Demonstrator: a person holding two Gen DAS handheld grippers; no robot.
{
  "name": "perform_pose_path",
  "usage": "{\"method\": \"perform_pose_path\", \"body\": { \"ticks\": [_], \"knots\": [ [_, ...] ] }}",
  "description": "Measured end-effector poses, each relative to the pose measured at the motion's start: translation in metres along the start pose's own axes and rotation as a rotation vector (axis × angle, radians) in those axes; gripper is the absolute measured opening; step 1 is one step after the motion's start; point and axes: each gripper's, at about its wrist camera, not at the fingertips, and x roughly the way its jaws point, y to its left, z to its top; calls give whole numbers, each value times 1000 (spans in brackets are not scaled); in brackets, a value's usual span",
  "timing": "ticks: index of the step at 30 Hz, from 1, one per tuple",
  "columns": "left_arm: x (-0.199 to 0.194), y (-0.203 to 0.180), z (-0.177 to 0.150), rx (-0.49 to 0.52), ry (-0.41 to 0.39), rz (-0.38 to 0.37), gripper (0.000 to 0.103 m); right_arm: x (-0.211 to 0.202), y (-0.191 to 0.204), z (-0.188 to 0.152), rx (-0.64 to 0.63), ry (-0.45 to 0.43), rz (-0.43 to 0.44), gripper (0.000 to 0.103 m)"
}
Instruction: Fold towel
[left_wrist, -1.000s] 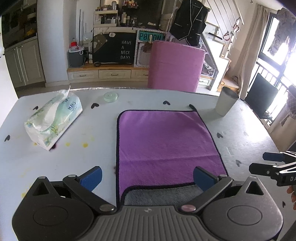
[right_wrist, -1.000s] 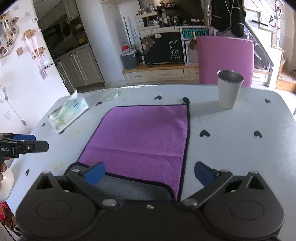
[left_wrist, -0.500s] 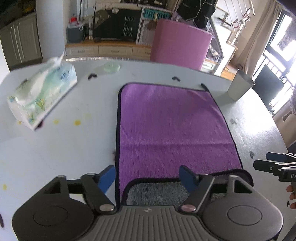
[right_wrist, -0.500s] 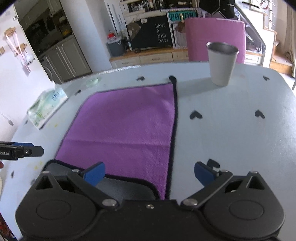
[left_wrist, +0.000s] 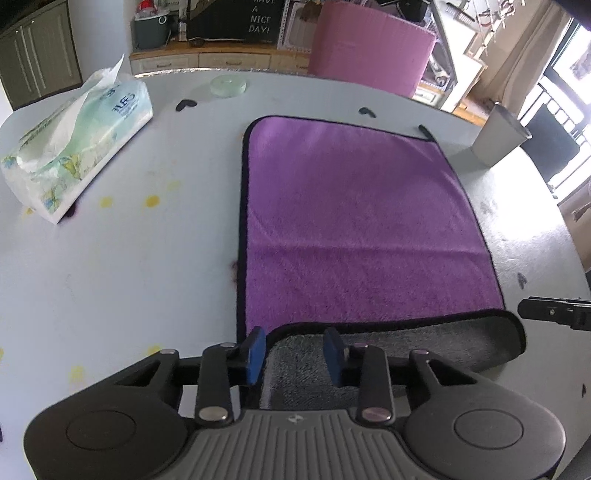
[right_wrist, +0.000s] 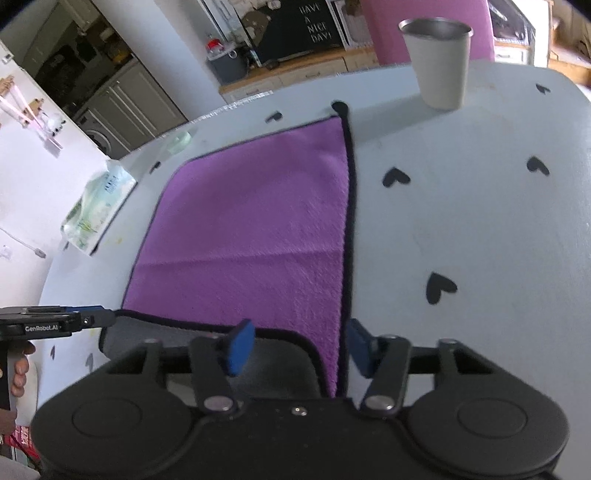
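Straddling the near corners of the purple towel (left_wrist: 354, 229), the left gripper (left_wrist: 294, 350) and right gripper (right_wrist: 299, 345) are seen part-spread, nothing yet pinched. Farther off on the table (left_wrist: 110, 288), a tissue pack (left_wrist: 74, 144) and cup (right_wrist: 437, 61) are seen.

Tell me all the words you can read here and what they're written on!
"HAVE A NICE DAY!": black board behind the table.
"GenRobot.AI": side of the left gripper, seen from the right wrist.
Blue letters on the tissue pack: too distorted to read for certain.
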Motion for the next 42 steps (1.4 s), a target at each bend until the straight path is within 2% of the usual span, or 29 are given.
{"method": "perform_pose_path", "body": {
  "ticks": [2,7,11,14,19,22,24,32,42],
  "knots": [
    [2,2,0,-3,3,11,35,4,-2,-1,-1,16,-7,49],
    [3,8,-1,-18,12,25,33,12,-6,-3,-4,61,-13,37],
    [4,10,-2,-20,24,15,25,14,-3,-4,-31,79,10,31],
    [6,9,-3,-10,38,16,25,15,1,-4,-53,91,22,27],
    [10,10,-5,-8,60,25,23,18,4,-7,-81,119,-5,19],
    [11,10,-6,-3,76,33,11,17,3,-7,-83,123,-11,13],
    [11,11,-6,-3,79,36,8,15,2,-7,-80,115,-10,9],
    [4,12,-5,-5,57,24,5,10,7,-7,-104,98,-10,5],
    [-22,10,8,-12,-46,-16,5,-12,14,1,-125,21,-25,4]
  ]
}}
